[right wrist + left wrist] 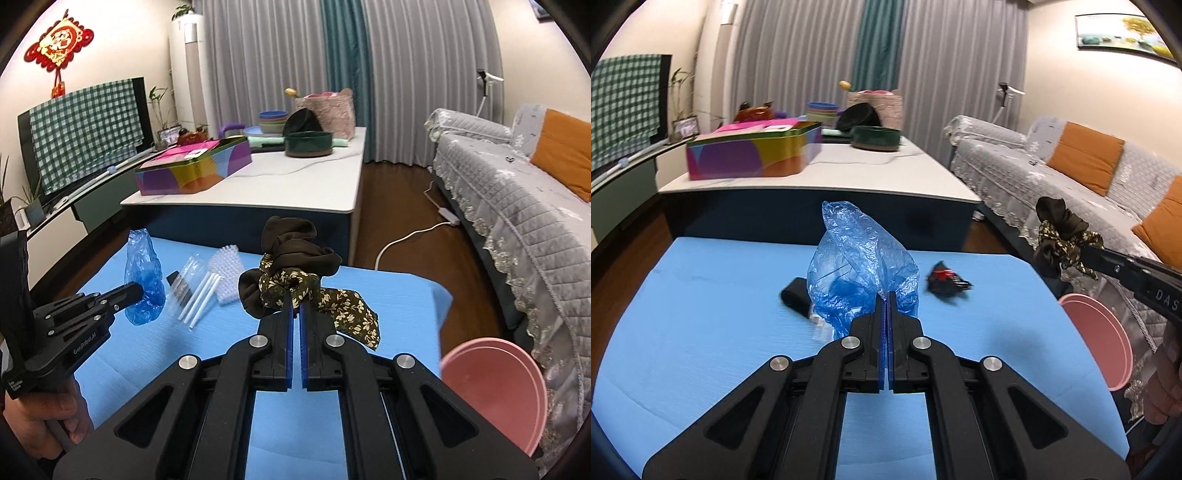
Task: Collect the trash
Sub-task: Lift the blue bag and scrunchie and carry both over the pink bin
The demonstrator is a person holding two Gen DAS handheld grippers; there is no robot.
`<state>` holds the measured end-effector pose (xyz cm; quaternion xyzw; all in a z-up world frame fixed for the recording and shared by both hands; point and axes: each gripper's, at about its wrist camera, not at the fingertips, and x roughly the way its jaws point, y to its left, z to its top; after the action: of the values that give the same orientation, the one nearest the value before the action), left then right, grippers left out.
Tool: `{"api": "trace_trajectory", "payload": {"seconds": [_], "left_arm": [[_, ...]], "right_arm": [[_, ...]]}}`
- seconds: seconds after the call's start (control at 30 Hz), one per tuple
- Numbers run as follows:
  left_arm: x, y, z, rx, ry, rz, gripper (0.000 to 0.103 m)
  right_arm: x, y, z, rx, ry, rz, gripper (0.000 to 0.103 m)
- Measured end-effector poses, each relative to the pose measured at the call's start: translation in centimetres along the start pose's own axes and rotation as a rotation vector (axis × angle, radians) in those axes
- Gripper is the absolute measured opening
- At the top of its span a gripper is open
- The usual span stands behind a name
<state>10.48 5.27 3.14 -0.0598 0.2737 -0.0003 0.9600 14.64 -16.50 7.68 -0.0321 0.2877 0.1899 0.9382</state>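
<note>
While the left wrist view looks along the left claw (886,295), its jaws stand pressed together on the near edge of a crumpled blue plastic bag (862,258), which rises upright from the pinch over the blue mat (701,332) that covers the table. Past the bag lie two loose pieces: one black strip (794,299) to its left, touching the bag's edge as seen from here, and one black scrap with a red spot (945,281) to its right, a little apart. At the far right the right claw (1082,249) comes in from the side, clamped on a dark cloth bundle (1060,236), and just below it sits one pink bin (1097,343), off the mat's right edge. From the right wrist view, the cloth bundle hangs across the closed jaws, brown folds above and a flowered tail trailing right; the pink bin lies near and to the right, lower than the claw, so I judge the right hand is the nearer of the two to it and the drop turns on swinging right and down. On the mat to the left lie three white sticks (201,299) in a clear wrapper, long axes running near to far, beside one white bristly piece (226,273).
</note>
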Motion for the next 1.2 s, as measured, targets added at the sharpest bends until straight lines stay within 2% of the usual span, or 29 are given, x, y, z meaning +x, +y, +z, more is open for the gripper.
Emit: {"api": "trace_trajectory", "payload": {"seconds": [0.57, 1.2], "left_arm": [[0.3, -7.5, -0.1, 0.090, -0.007, -0.134, 0.000], [2.3, -14.8, -1.4, 0.154, 0.015, -0.258, 0.000]], "right_arm": [[-5.8, -6.3, -0.9, 0.081, -0.056, -0.111, 0.003], [-9.2, -13.6, -3.2, 0.170, -0.068, -0.248, 0.003]]}}
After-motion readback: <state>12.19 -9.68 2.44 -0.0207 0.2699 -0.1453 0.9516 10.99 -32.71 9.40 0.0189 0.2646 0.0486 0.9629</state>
